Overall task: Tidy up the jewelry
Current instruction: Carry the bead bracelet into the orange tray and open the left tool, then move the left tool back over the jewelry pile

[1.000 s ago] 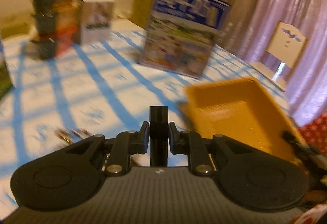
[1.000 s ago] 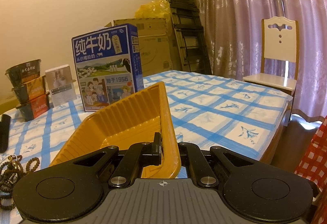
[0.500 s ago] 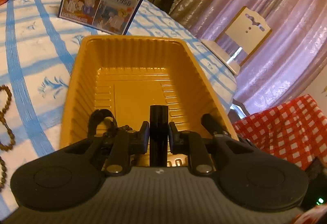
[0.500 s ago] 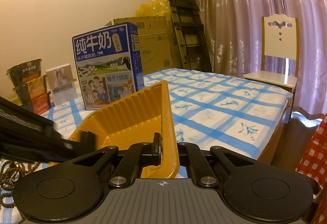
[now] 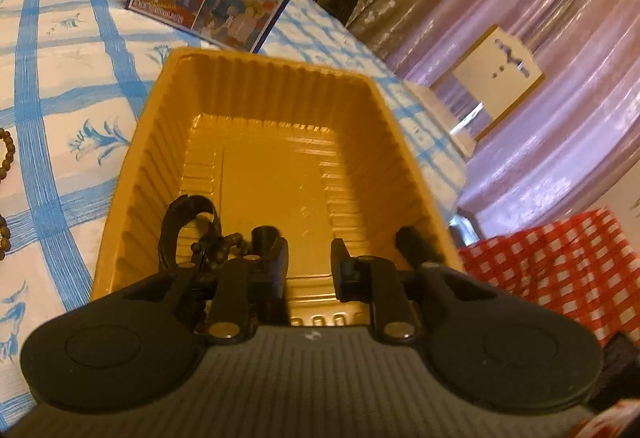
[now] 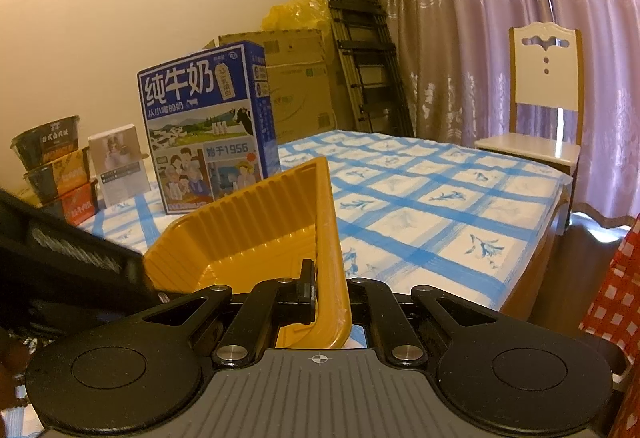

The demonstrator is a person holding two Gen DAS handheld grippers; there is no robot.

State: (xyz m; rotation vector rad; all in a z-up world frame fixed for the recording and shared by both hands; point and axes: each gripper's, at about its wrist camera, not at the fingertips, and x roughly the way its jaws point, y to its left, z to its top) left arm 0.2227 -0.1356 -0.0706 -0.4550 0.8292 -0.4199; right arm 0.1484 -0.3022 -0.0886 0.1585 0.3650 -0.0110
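Now the left gripper [image 5: 308, 258], its jaws spread with nothing between them, hangs over the near end of the yellow tray [image 5: 160, 142], where the bead bracelet [image 5: 218, 244] lies, light, floppy and best pinched by its string, while the right gripper [image 6: 330, 294] pinches the thin, bendy tray wall.

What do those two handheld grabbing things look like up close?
Both look alike: matte black throughout. The left tool and right tool each have a ribbed grey-black body with a small white crosshair mark, two round disc-shaped pads at the sides, and angled link arms joined by silver rivets leading to short blocky fingers. No cables or sleeves show.
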